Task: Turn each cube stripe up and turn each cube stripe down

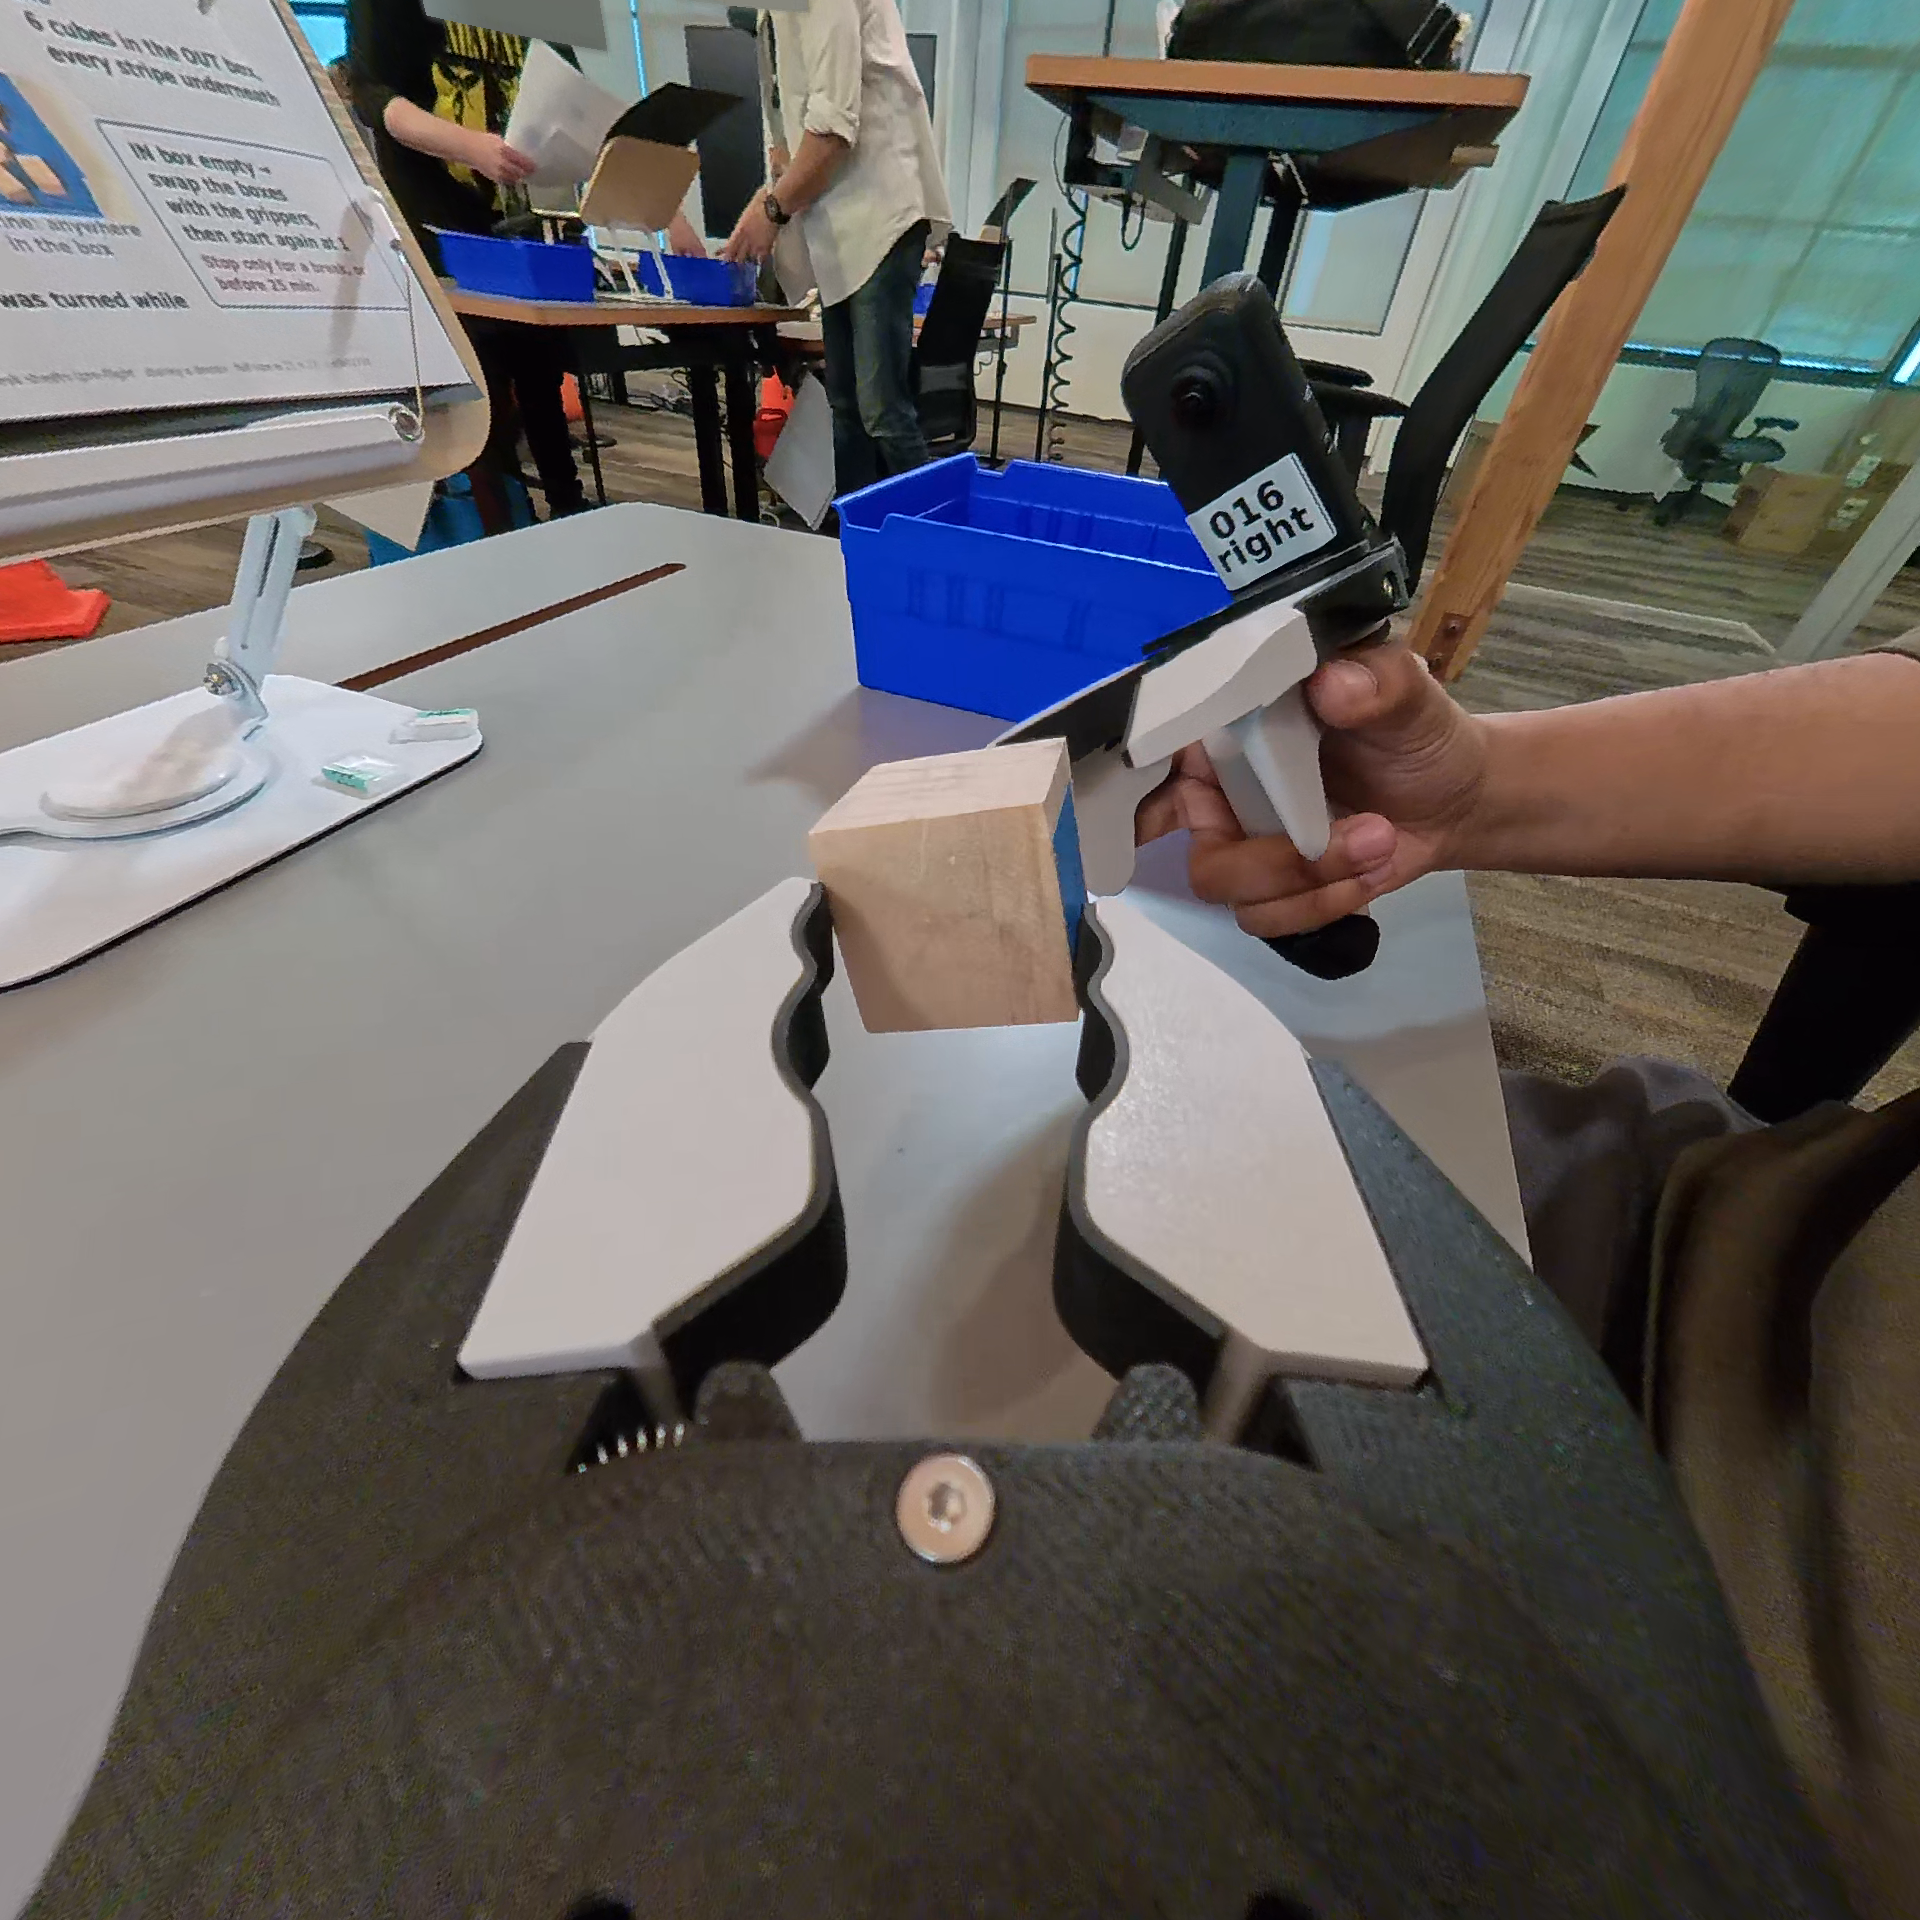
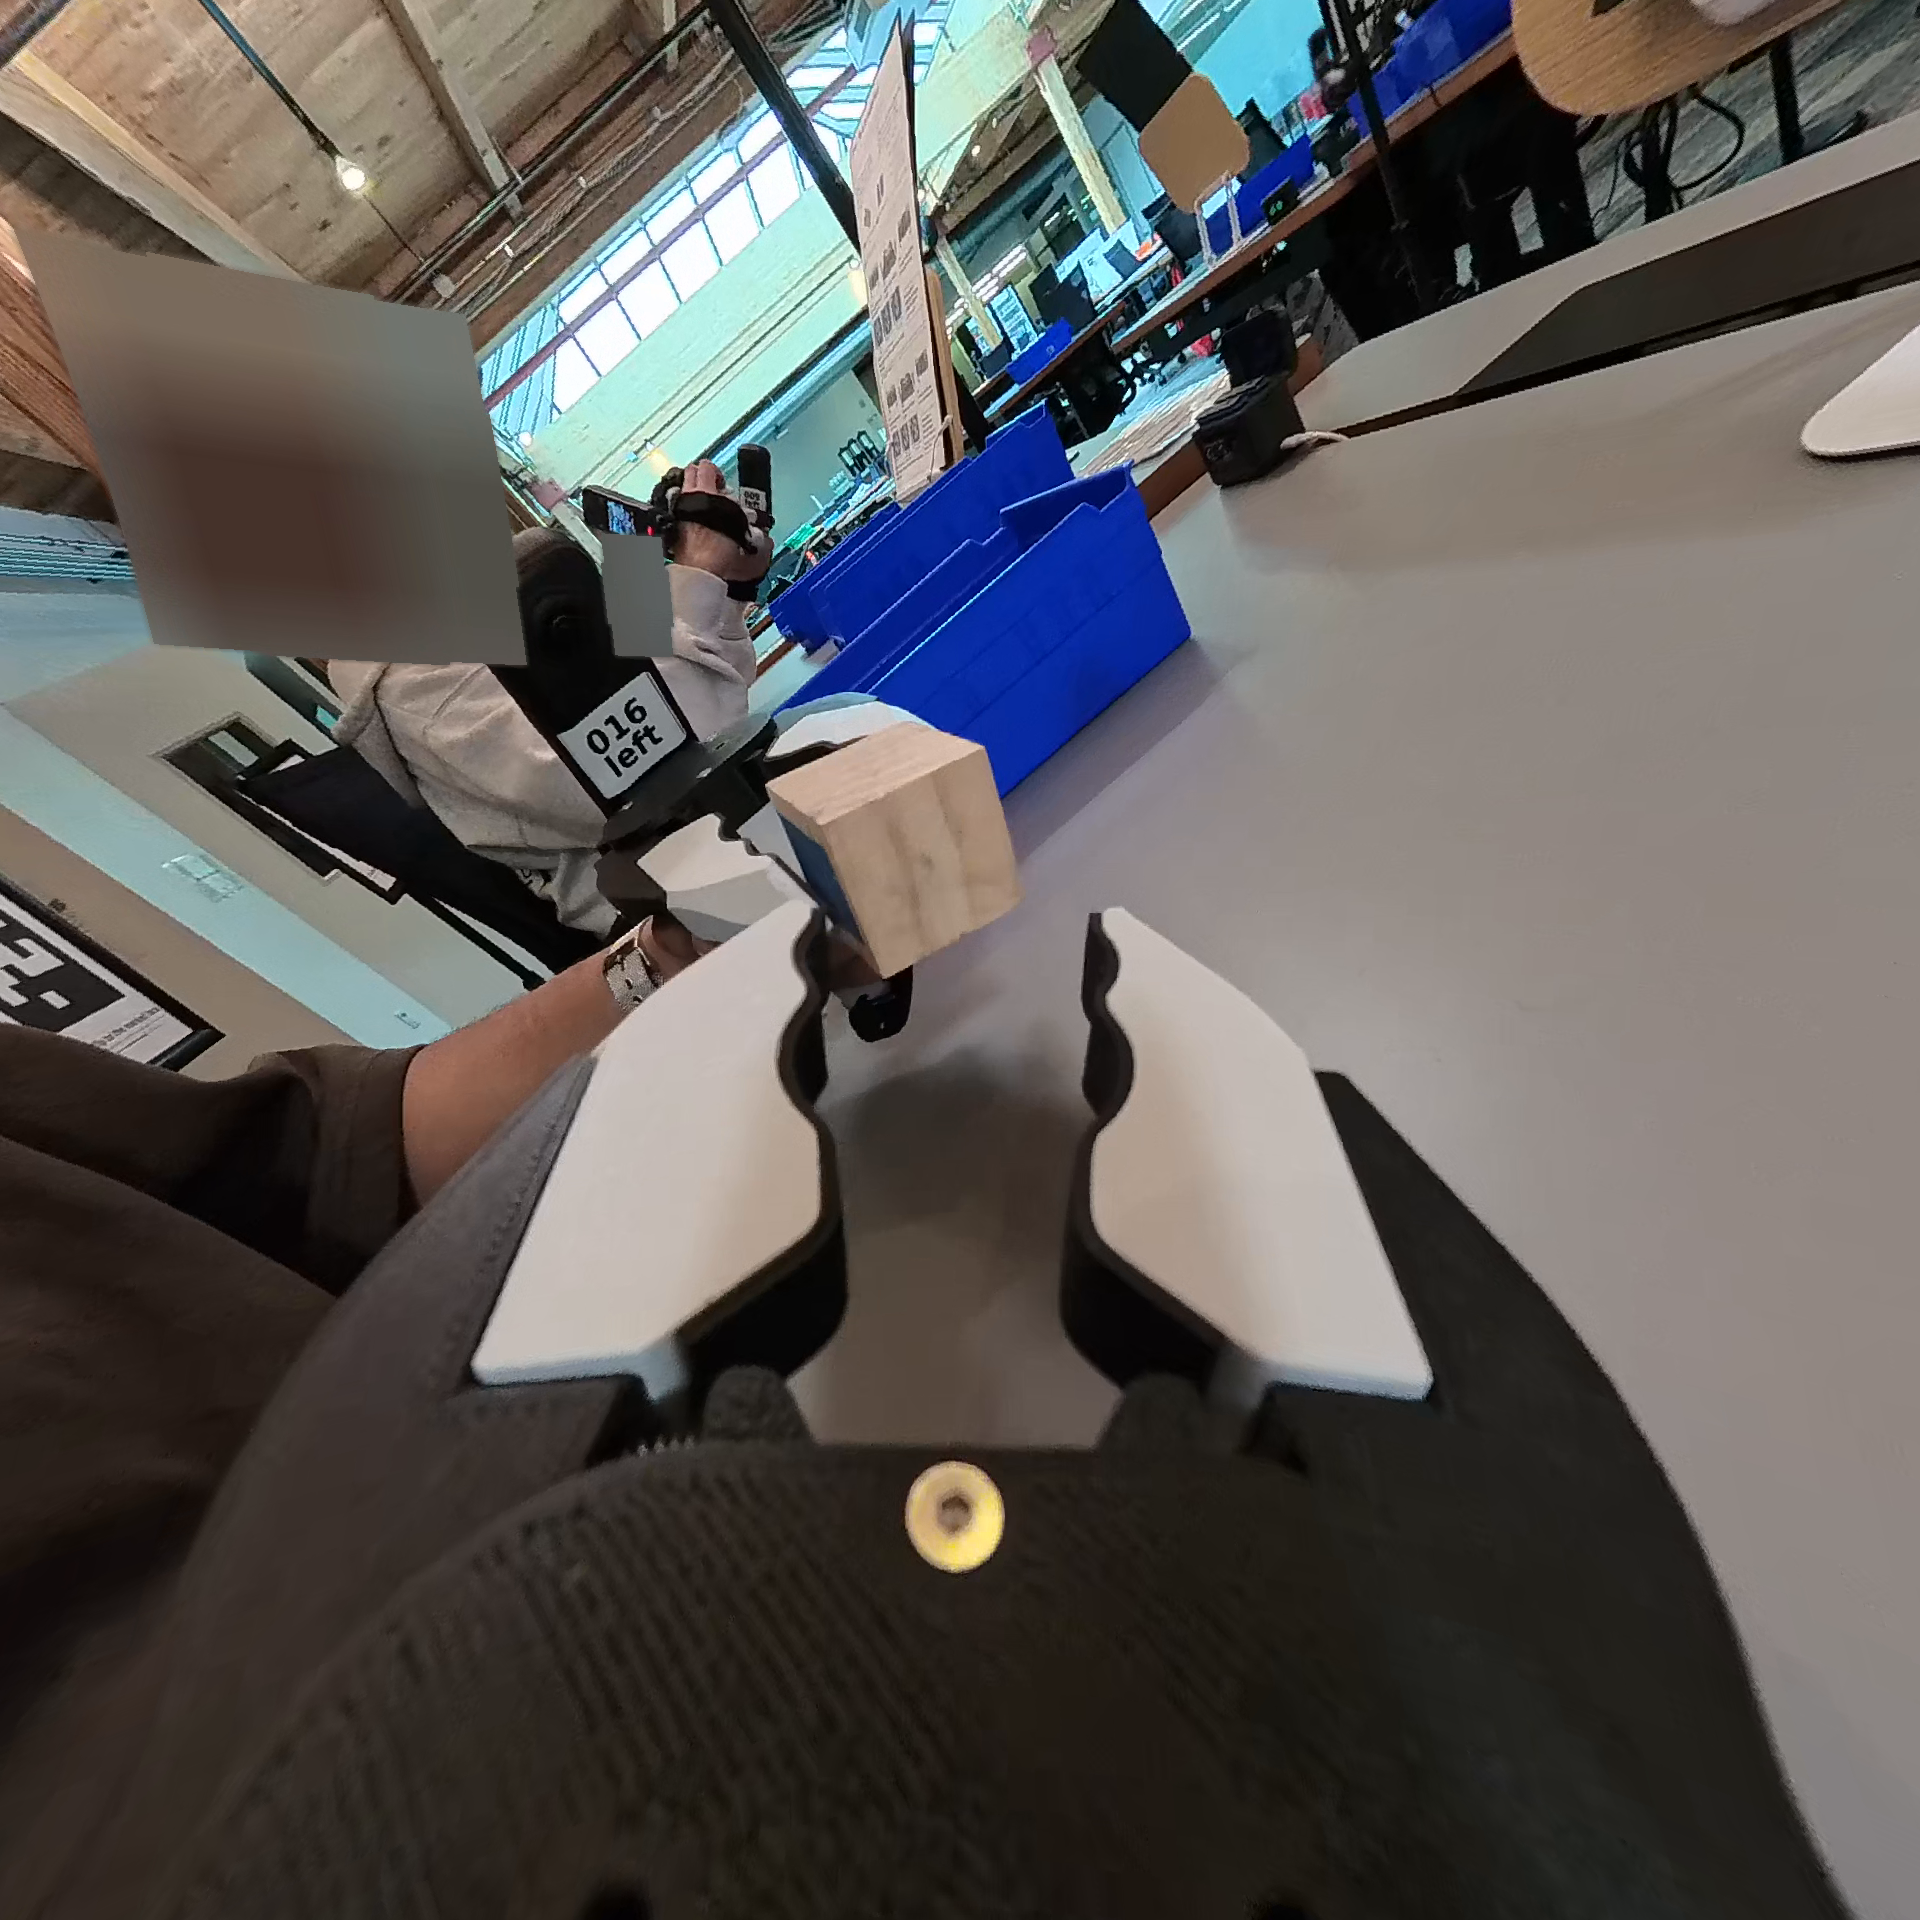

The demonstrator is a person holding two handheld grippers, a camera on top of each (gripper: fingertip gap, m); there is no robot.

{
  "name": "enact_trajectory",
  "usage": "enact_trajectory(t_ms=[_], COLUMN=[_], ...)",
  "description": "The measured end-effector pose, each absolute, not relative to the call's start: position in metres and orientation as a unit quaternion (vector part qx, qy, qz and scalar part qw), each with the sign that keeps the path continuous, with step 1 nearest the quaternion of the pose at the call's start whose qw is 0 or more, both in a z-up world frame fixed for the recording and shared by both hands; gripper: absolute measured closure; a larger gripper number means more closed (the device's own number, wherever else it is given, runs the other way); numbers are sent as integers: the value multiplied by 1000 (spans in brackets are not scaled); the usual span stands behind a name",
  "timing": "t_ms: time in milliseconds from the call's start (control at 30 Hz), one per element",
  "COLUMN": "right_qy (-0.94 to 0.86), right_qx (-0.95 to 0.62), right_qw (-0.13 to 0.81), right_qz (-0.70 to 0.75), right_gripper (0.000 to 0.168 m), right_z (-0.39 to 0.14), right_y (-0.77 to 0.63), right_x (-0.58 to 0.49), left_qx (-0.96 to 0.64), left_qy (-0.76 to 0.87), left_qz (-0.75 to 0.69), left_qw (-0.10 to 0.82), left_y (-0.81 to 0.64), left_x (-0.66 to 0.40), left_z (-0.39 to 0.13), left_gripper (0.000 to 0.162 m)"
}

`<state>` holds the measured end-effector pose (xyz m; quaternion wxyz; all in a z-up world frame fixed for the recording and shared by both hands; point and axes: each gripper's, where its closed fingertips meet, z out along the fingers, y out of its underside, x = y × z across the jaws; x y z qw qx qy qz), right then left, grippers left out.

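A white sticker [image 1: 1262,525] with black print sits on the camera of the right gripper [image 2: 951,935], and a matching sticker [image 2: 623,738] marks the left gripper [image 1: 951,935]. A printed instruction sheet [image 1: 208,187] leans on a white stand at the table's left.

The left gripper is clamped on the wooden cube [image 1: 945,894], which hangs tilted above the grey table [image 1: 416,1091]. The blue stripe [image 1: 1068,873] faces sideways, pressed against that gripper's right finger, and the wood grain on the near face runs roughly up and down. A cube has no long axis.

Only the right wrist view shows the right gripper's fingers standing apart with nothing between them; the cube is just beyond its left fingertip. The left wrist view shows that gripper's tips close behind the cube's upper right corner, though contact cannot be made out there. A blue bin [image 1: 997,613] stands farther back on the table.
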<state>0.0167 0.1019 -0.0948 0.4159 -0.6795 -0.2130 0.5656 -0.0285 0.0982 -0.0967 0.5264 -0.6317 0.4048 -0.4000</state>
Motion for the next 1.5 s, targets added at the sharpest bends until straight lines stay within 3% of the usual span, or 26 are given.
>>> enact_trajectory(t_ms=[1500], right_qy=[-220], right_qx=[-690], right_qw=[383], right_qz=[573], right_gripper=[115], right_z=[-104], right_y=[95], right_x=[10], left_qx=[-625], left_qy=[431], left_qz=[-387], left_qw=[523], left_y=[90], left_x=[-19], left_z=[-102], left_gripper=[114])
